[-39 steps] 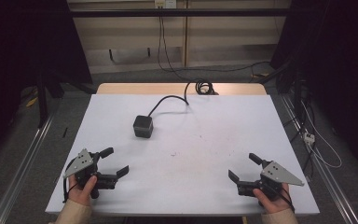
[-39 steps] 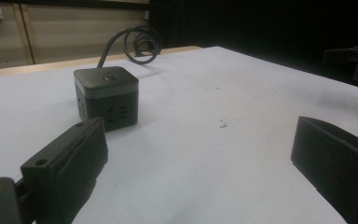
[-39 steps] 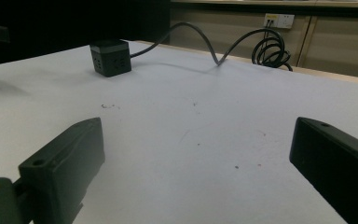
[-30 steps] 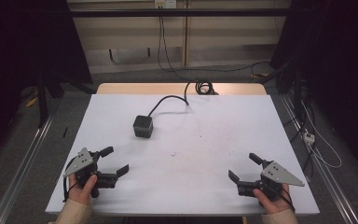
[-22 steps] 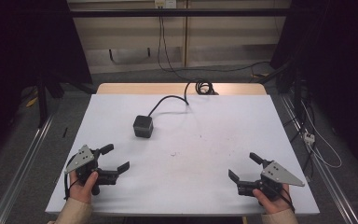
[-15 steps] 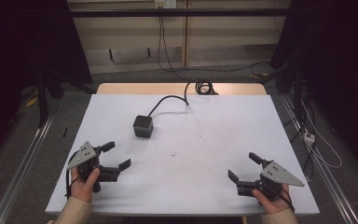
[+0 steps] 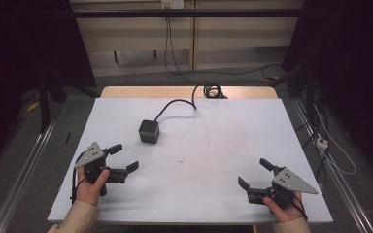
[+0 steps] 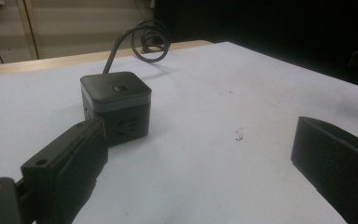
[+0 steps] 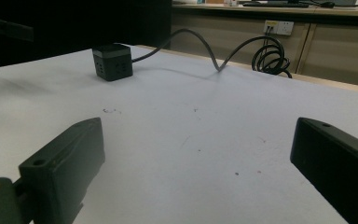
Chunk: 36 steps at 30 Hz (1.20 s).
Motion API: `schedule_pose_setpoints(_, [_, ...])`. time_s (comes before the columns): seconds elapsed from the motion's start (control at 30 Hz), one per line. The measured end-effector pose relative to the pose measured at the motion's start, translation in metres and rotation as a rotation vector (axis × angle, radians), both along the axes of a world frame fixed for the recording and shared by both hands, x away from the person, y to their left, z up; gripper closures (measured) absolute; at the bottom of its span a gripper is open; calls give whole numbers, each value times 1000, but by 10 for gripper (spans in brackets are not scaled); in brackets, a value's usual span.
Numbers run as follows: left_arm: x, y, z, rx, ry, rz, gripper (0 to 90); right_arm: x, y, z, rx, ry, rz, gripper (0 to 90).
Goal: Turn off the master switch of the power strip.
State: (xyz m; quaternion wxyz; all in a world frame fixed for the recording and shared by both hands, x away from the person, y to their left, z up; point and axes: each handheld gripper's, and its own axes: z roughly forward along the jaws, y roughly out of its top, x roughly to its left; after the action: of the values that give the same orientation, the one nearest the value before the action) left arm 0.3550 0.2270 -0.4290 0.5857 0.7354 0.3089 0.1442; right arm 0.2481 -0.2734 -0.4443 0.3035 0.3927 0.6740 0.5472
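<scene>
Here the left tongs (image 7: 124, 158) sit over the near-left part of the white tabletop (image 7: 213, 145), gripped in the person's left hand (image 7: 90, 182), with the grey three-cornered plate on top. Their jaws stand spread apart with nothing between them, and they point toward the middle of the tabletop. In the left gripper view the black jaws rise wide apart from the bottom, and the dark power cube (image 8: 115, 107) stands just beyond the left one, not touching it as far as can be told.

In the high view the power cube (image 7: 149, 131) rests flat on the tabletop, left of centre and a little farther back than the left tongs. Its grey cable (image 7: 177, 104) curves away toward the far edge and ends in a coil (image 7: 212, 91) on the bare wooden strip there.

The right tongs (image 7: 255, 174) are held low over the near-right corner by the right hand (image 7: 284, 208), jaws likewise spread and holding nothing, well apart from the cube. In the right gripper view the cube (image 9: 112, 62) shows far off to the upper left.
</scene>
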Motion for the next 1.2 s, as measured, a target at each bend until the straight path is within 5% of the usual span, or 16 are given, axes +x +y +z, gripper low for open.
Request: schedule_pose_setpoints(1.2, [30, -21, 9, 9, 18, -4, 36, 1, -1, 1, 4, -3, 9, 34])
